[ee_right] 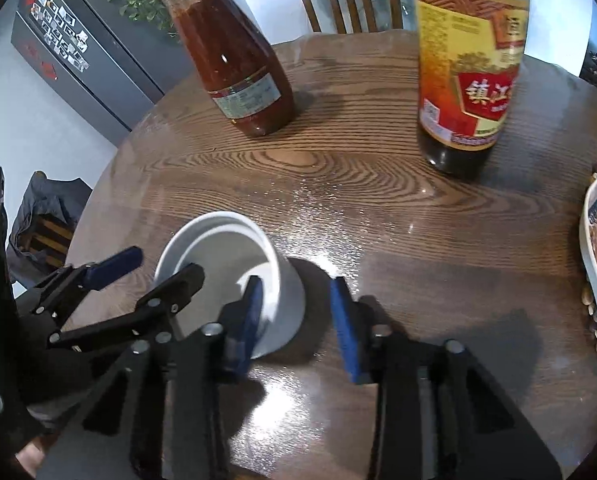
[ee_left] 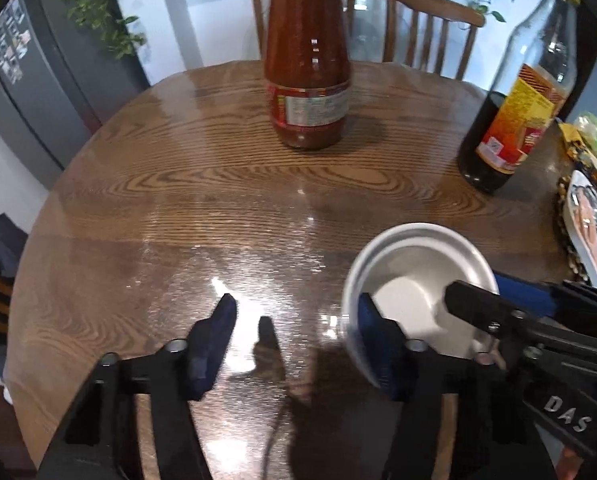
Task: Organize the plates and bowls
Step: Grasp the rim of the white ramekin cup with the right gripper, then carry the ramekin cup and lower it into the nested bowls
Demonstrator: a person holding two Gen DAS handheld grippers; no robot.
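Glossy round wooden table point(ee_left: 146, 208), seen from low over its near side. The white bowl point(ee_left: 410, 264) stands upright on it, closest of all, with both tools at its rim. The left gripper point(ee_left: 296, 304) is half wide: its right finger sits at the bowl's left wall, tip over the inside, while its left finger hangs over bare wood, well off the wall, so nothing is pinched. The right gripper point(ee_right: 296, 282) is narrower and straddles the bowl's right wall, one finger inside and the other outside, with a visible gap between the outer pad and the wall; it is not clamped either.

To the right, at the table's edge, a patterned plate point(ee_left: 590, 232) lies on a beaded mat point(ee_left: 562, 216), apart from the bowl. Mid-table is open wood, the widest free room. Farther back stand a red sauce jar point(ee_left: 306, 80) and, to its right, a dark bottle with a yellow label point(ee_left: 510, 120), well apart from each other and from the bowl.

Beyond the far edge are two wooden chairs point(ee_left: 430, 24); off left are a grey fridge with magnets point(ee_left: 30, 64) and a leafy plant point(ee_left: 98, 12).
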